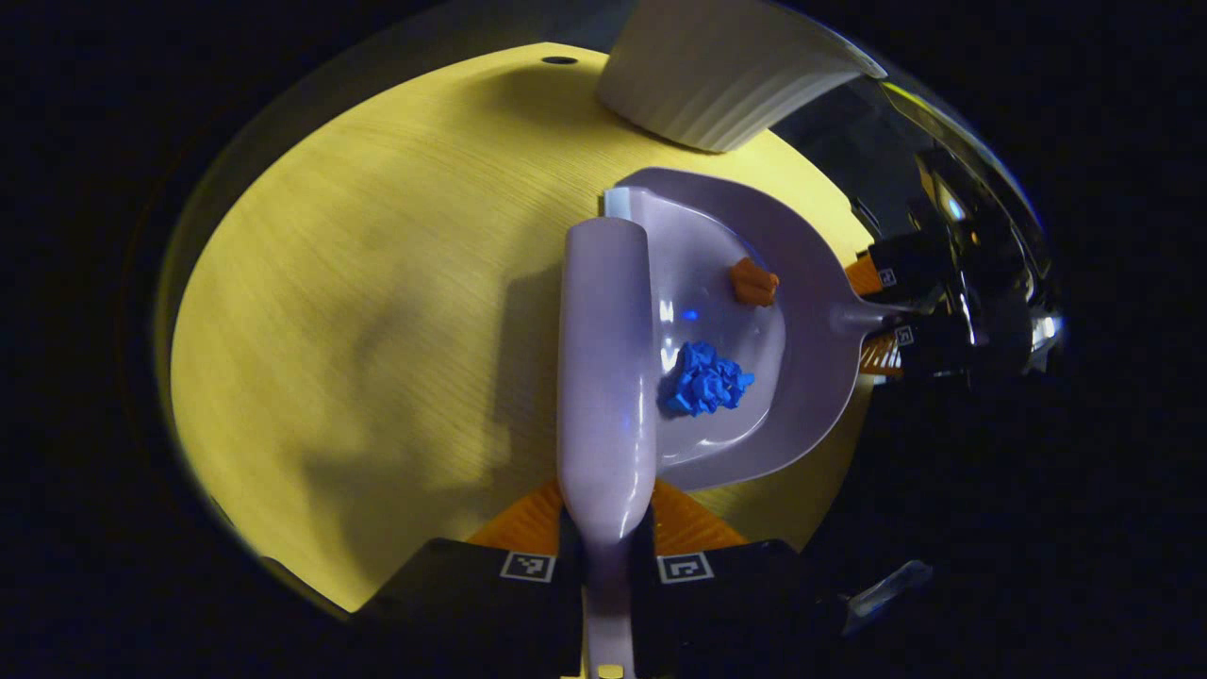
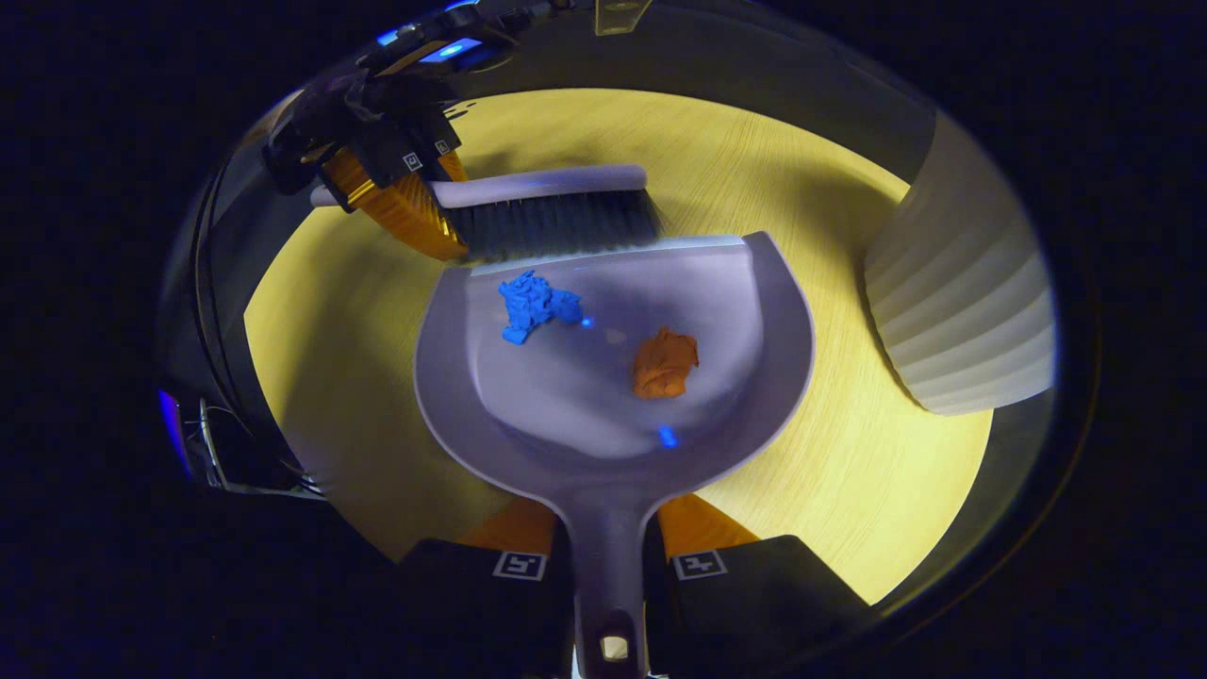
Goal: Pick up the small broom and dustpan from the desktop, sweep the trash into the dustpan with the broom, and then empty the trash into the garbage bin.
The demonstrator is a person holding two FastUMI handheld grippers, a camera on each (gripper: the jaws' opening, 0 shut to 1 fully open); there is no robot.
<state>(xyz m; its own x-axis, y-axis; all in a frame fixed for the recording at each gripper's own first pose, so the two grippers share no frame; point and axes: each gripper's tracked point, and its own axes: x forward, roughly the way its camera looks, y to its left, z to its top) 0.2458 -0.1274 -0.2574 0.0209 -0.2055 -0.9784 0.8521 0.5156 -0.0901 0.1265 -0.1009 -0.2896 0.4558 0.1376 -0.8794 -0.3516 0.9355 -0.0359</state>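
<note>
Left gripper (image 1: pixel 608 556) clamped on the broom (image 1: pixel 606 363) handle, both fingers pressing it; smooth glossy lilac plastic back, rounded and elongated, dark bristles (image 2: pixel 556 226) at the dustpan lip. Right gripper (image 2: pixel 608 561) clenched on the dustpan (image 2: pixel 603 415) handle; pan smooth lilac plastic, shield-shaped, raised curved rim, flat front edge resting on the desktop (image 1: pixel 377 330), pale yellow wood grain. Inside the pan: crumpled blue paper scrap (image 2: pixel 533 304) near the front lip just beside the bristles, crumpled orange scrap (image 2: pixel 665 363) mid-pan, the two apart. Garbage bin (image 2: pixel 962 311) near the pan's side, off-white, ribbed wall, rounded.
</note>
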